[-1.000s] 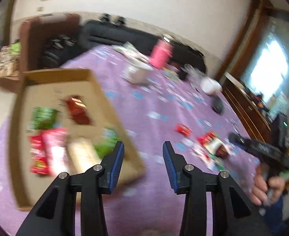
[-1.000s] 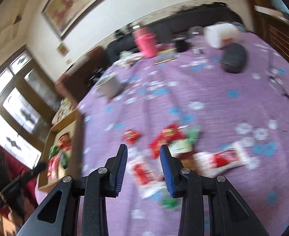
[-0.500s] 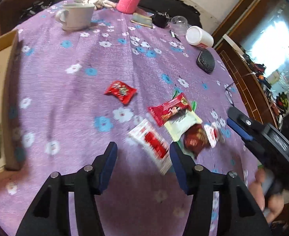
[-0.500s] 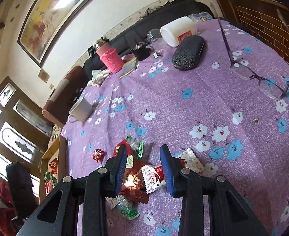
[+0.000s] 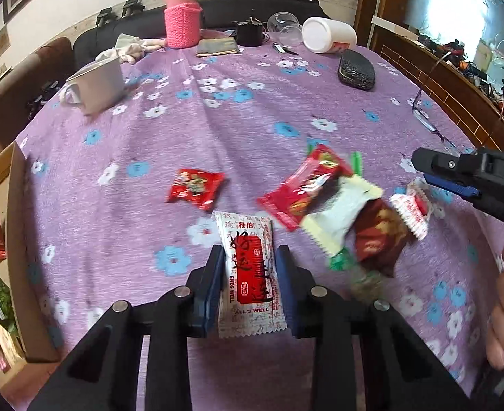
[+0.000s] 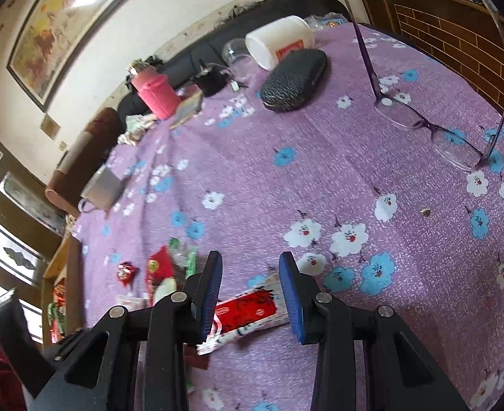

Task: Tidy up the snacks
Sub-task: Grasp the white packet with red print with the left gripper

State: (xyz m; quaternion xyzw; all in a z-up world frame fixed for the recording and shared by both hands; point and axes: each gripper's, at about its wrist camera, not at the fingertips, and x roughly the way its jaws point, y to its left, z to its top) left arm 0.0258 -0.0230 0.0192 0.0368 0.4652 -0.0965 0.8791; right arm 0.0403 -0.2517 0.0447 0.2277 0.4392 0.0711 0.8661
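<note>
My left gripper [image 5: 249, 253] has its blue pads on both sides of a white-and-red snack packet [image 5: 250, 284]; its jaws are closing and the pads press the packet's edges. Loose on the purple cloth lie a small red packet [image 5: 195, 188], a long red packet [image 5: 303, 188], a white packet [image 5: 341, 215] and a dark red one [image 5: 378, 236]. My right gripper [image 6: 250, 260] hangs open just above another red-and-white packet [image 6: 248, 311], which lies flat on the cloth under the gap. That gripper [image 5: 433, 171] also shows at the right of the left wrist view.
A cardboard box [image 5: 15, 239] with several snacks sits at the table's left edge. At the back stand a white mug [image 5: 98, 85], a pink bottle [image 5: 183, 17], a tipped white tub [image 5: 327, 36] and a black glasses case [image 5: 356, 70]. Glasses [image 6: 440, 130] lie far right.
My left gripper swung from over the box to the snack pile, opened wider, then closed round the white-and-red packet. My right gripper sank lower over the pile's right side.
</note>
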